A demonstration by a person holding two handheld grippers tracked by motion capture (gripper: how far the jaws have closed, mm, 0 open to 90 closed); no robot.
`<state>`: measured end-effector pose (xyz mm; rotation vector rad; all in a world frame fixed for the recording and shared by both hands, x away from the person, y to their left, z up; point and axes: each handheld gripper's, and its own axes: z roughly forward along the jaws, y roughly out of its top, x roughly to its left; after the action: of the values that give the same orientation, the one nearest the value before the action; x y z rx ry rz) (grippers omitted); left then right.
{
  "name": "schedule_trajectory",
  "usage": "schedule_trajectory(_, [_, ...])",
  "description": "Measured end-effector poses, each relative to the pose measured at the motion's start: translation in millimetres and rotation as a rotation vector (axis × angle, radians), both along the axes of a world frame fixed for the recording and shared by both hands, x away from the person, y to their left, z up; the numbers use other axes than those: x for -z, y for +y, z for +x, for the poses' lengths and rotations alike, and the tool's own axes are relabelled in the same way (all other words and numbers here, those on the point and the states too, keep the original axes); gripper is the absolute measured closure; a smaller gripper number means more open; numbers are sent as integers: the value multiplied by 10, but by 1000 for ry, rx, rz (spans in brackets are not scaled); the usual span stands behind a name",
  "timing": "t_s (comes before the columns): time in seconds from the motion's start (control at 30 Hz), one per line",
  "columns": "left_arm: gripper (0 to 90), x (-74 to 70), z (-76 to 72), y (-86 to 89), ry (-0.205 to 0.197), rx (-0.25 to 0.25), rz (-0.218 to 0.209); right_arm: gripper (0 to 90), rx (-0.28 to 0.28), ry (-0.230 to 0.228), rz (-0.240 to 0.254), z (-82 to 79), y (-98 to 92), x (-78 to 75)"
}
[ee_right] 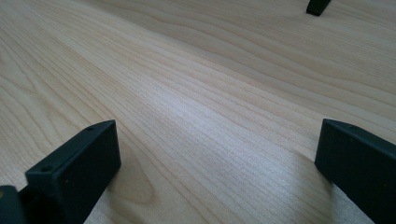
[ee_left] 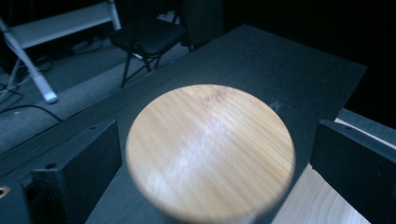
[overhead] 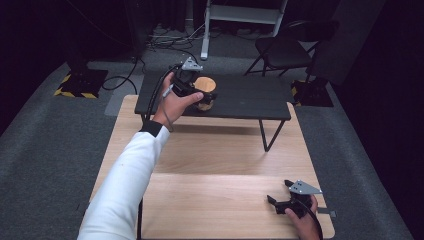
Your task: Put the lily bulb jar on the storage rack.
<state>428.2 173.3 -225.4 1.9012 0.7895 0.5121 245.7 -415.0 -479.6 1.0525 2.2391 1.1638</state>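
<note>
— Surface and room?
— One pale wooden table is carrying one black shelf; grey carpet, one chair behind.
— Grippers?
— Two. The left gripper is straddling one wooden cup on the shelf, jaws wide, contact unclear; its view is showing the round top. The right gripper is resting gaping, empty, on the table.
</note>
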Motion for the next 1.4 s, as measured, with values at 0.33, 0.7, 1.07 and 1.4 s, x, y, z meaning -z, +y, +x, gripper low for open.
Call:
schedule_trajectory(0.33, [4, 230, -577, 164, -67, -49, -31, 0, 0, -1, 0, -1, 0, 1])
schedule_trajectory(0.7, [4, 662, -1164, 309, -118, -20, 33, 0, 0, -1, 0, -1, -1, 1])
schedule_trajectory(1.07, [5, 1331, -1664, 486, -106, -33, 49, 0, 0, -1, 0, 0, -1, 2])
schedule_trajectory(1.4, [5, 1905, -1944, 602, -49, -34, 69, 0, 0, -1, 0, -2, 0, 2])
